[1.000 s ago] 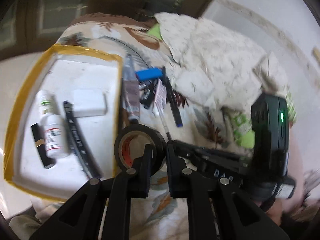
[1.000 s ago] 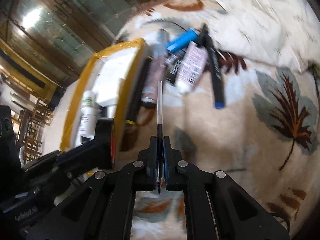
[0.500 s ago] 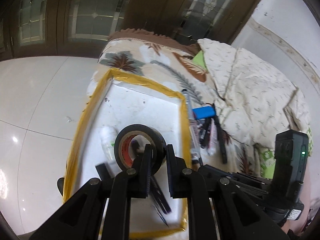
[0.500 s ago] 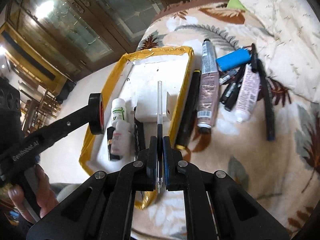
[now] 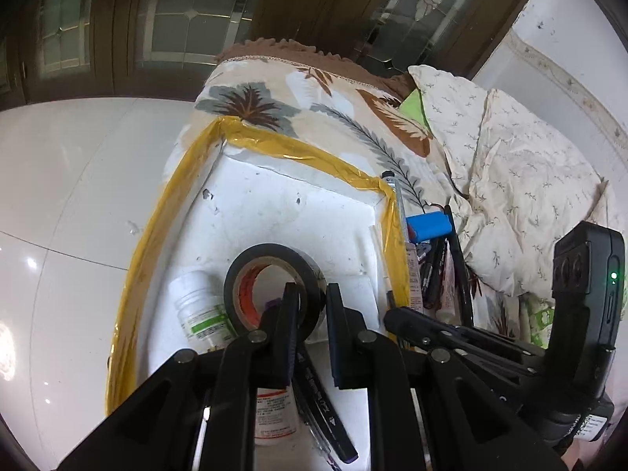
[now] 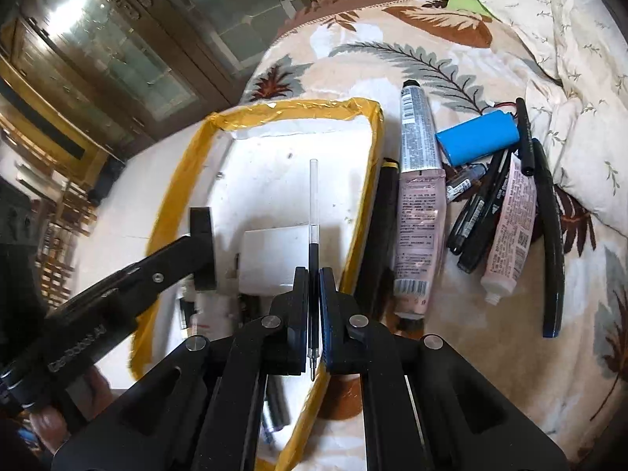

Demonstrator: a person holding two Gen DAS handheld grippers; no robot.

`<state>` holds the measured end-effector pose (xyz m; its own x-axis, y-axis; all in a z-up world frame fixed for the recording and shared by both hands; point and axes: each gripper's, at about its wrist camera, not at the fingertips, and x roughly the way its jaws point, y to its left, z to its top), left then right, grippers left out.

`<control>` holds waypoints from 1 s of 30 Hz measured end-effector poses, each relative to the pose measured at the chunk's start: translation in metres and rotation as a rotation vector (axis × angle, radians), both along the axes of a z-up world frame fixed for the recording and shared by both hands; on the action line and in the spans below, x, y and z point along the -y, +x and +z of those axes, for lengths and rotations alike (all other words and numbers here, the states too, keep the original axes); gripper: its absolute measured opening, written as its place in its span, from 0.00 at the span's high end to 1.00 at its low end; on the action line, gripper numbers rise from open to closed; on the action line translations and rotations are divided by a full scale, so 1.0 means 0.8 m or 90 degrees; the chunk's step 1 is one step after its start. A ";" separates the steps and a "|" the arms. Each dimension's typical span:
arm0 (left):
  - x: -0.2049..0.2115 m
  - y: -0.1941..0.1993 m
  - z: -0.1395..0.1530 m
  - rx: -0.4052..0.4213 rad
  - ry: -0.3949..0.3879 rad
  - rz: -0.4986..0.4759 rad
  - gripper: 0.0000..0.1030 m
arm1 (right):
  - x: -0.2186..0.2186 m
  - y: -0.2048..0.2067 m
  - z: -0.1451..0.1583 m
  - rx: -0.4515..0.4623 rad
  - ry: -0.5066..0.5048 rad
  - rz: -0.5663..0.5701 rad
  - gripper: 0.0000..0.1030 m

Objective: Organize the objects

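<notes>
My left gripper [image 5: 313, 294] is shut on the wall of a black tape roll [image 5: 251, 271] with a red core. It holds the roll upright above the white tray with the yellow-taped rim [image 5: 298, 149]. The right wrist view shows the same roll [image 6: 202, 247] edge-on over the tray's left half. My right gripper [image 6: 313, 278] is shut on a thin clear pen refill [image 6: 313, 204] with black ink. The refill points forward over the tray [image 6: 298, 108] and a white box [image 6: 271, 259] lying in it.
In the tray lie a white bottle with a green label [image 5: 200, 310], a second bottle [image 5: 274, 412] and a black pen [image 5: 325, 400]. On the leaf-print bedspread right of the tray lie a pink tube [image 6: 418, 212], a blue battery pack [image 6: 477, 137], several black markers and a long black pen [image 6: 551, 235]. White floor lies to the left.
Both grippers have swung left from above the bedspread to above the tray, keeping the tape roll and the refill in their grips.
</notes>
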<state>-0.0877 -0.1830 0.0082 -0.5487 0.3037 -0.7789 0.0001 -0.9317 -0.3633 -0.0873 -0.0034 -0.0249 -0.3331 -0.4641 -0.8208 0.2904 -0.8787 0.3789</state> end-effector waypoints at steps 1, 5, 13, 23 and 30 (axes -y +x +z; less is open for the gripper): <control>0.000 -0.001 -0.002 0.002 -0.003 0.001 0.88 | 0.001 -0.001 -0.002 0.004 -0.002 0.001 0.95; 0.003 -0.007 -0.007 0.009 0.001 0.007 0.88 | 0.006 -0.005 -0.007 0.008 0.006 -0.004 0.95; 0.013 -0.029 -0.017 0.032 0.011 0.023 0.88 | 0.018 -0.017 -0.005 -0.013 0.041 -0.013 0.95; 0.006 -0.049 -0.025 0.034 0.010 0.014 0.88 | 0.030 -0.033 -0.004 -0.025 0.064 -0.014 0.95; 0.010 -0.042 -0.021 0.025 0.011 0.025 0.87 | 0.023 -0.032 -0.005 -0.017 0.041 -0.015 0.95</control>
